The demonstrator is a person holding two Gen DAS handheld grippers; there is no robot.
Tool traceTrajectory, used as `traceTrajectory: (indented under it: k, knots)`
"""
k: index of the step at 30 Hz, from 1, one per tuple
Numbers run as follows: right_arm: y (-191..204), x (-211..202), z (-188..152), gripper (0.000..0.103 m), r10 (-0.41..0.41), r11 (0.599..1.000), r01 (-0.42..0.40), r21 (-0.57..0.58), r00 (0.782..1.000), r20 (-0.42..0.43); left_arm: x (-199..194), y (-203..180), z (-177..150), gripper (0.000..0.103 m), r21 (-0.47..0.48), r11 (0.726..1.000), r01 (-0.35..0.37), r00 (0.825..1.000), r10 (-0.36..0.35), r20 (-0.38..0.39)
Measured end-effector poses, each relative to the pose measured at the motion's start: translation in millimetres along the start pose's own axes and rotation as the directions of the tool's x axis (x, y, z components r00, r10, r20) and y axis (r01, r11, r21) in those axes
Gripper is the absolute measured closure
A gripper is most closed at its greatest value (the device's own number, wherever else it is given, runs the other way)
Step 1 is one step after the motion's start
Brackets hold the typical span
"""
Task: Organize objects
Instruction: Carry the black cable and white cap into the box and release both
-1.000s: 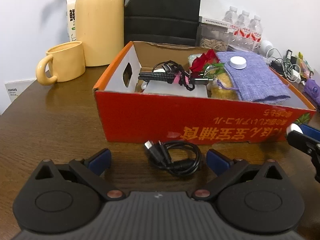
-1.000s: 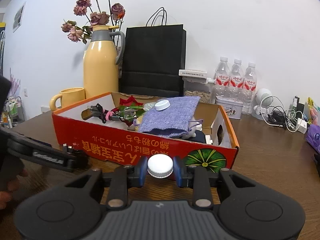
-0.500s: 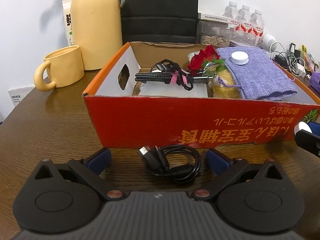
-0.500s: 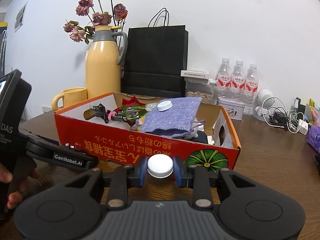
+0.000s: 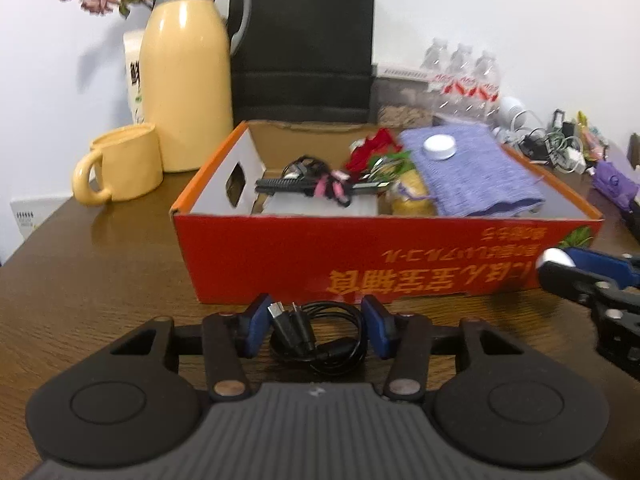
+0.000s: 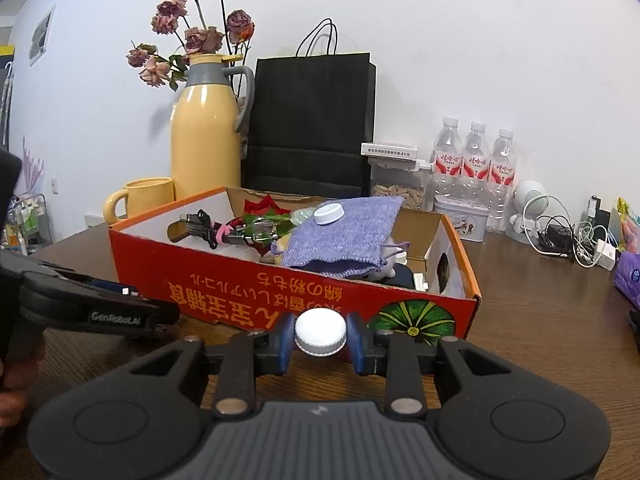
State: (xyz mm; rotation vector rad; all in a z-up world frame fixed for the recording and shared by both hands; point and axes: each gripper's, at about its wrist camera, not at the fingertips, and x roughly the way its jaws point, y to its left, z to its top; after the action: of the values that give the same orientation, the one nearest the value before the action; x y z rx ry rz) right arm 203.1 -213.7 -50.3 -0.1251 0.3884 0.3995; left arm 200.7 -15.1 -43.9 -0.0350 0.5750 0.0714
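A coiled black USB cable [image 5: 320,336] lies on the wooden table just in front of the red cardboard box [image 5: 360,256]. My left gripper [image 5: 316,330] has the coil between its blue pads, which touch both sides and squeeze it narrower as the jaws are closing. My right gripper [image 6: 320,340] is shut on a white bottle cap [image 6: 320,336], held near the box's front wall [image 6: 240,292]. The right gripper also shows at the right edge of the left wrist view [image 5: 580,276]. The box holds a purple knit pouch [image 5: 472,176] with another white cap [image 5: 440,147] on it.
Also in the box are a red flower [image 5: 372,150] and a black cable with a pink tie [image 5: 304,186]. A yellow thermos [image 5: 186,80], yellow mug [image 5: 124,164], black paper bag [image 5: 304,44] and water bottles [image 6: 474,168] stand behind. Tangled chargers [image 6: 576,240] lie far right.
The left jaws have swung in from wide open onto the black cable coil, which now looks narrower. The left view has shifted slightly. The right gripper keeps hold of its cap, unmoved.
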Motion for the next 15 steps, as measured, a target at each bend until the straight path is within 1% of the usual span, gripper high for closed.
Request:
traceTrajectory:
  k: [5, 8, 15]
  knots:
    - [0, -4, 1, 0.076, 0.004, 1.0, -0.004, 0.002, 1.0, 0.02, -18, -2, 0, 0.054, -0.008, 1.0, 0.02, 0.998, -0.02, 0.052]
    - [0, -8, 4, 0.076, 0.007, 1.0, -0.007, 0.006, 0.999, 0.049, -31, -3, 5, 0.054, -0.006, 0.999, 0.034, 0.994, -0.033, 0.101]
    - [0, -14, 24, 0.076, 0.024, 0.999, -0.022, -0.023, 0.993, 0.117, -43, -10, 36, 0.054, 0.021, 0.997, 0.067, 0.978, -0.07, 0.195]
